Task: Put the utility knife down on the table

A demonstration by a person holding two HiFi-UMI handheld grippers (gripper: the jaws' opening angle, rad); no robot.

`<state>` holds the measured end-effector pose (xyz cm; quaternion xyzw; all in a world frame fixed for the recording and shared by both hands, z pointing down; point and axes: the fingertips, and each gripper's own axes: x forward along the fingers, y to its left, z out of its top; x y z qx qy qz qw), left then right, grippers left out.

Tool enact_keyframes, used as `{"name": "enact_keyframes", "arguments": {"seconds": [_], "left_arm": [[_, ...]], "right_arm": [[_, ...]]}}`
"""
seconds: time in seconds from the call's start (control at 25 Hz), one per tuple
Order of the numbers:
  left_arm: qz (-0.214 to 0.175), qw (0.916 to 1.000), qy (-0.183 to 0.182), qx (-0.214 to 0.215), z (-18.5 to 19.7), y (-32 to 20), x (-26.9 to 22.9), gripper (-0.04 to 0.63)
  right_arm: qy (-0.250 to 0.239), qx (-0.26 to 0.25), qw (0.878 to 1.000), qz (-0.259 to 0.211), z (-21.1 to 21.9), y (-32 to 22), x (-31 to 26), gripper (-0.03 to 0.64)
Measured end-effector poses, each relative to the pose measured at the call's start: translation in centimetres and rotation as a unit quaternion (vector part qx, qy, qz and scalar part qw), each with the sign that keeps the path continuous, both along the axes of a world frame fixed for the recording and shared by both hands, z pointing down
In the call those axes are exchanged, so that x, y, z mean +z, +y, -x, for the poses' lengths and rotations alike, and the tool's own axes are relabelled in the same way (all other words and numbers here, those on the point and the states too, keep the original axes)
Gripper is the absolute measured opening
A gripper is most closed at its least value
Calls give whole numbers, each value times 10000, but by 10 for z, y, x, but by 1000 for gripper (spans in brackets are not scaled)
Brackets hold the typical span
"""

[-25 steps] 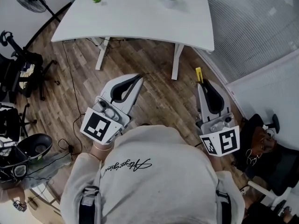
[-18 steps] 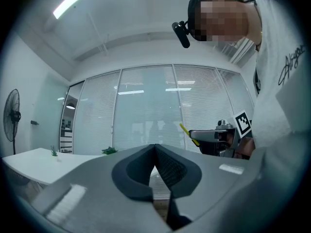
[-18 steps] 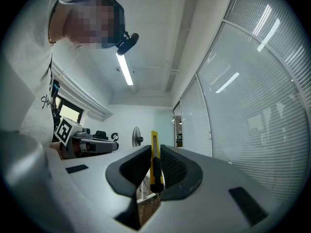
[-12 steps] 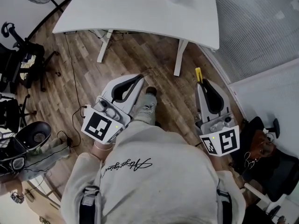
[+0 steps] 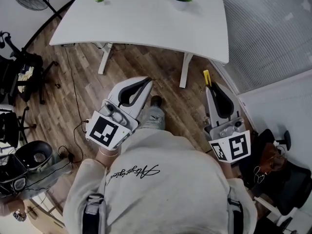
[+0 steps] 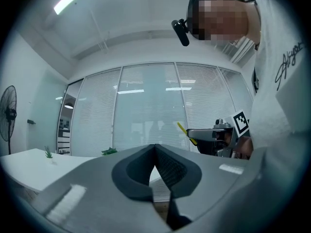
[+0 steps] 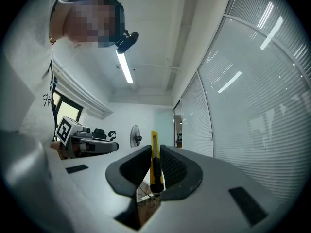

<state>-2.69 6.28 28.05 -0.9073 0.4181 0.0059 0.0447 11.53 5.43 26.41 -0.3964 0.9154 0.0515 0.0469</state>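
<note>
The right claw (image 5: 211,87) grips the utility knife (image 5: 207,77); the left claw (image 5: 146,81) is closed, empty; tabletop (image 5: 146,18) at twelve o'clock.

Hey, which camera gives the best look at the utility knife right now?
The right gripper view: the yellow utility knife sits close up in mid-frame, clamped in the right gripper. The head view shows only its yellow tip poking past that gripper; the left gripper view shows just a small, distant sliver.
</note>
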Motion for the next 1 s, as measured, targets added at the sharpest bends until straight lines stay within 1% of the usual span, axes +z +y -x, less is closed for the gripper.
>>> {"name": "enact_keyframes", "arguments": {"seconds": [0.24, 0.44, 0.64, 0.8, 1.0], "left_arm": [[-53, 9999, -10, 118, 6, -53, 1, -2], [-49, 9997, -92, 216, 15, -105, -2, -2], [-48, 9996, 65, 273, 24, -152, -16, -2], [-27, 9991, -22, 423, 30, -184, -13, -2], [-3, 9987, -33, 510, 37, -221, -13, -2]], "right_arm": [[12, 129, 9999, -45, 6, -51, 4, 60], [-42, 234, 9997, -57, 14, -98, 0, 60], [-66, 325, 9994, -73, 25, -141, -9, 60], [-49, 400, 9992, -44, 33, -171, -12, 60], [-42, 483, 9988, -28, 40, -206, -12, 60]]}}
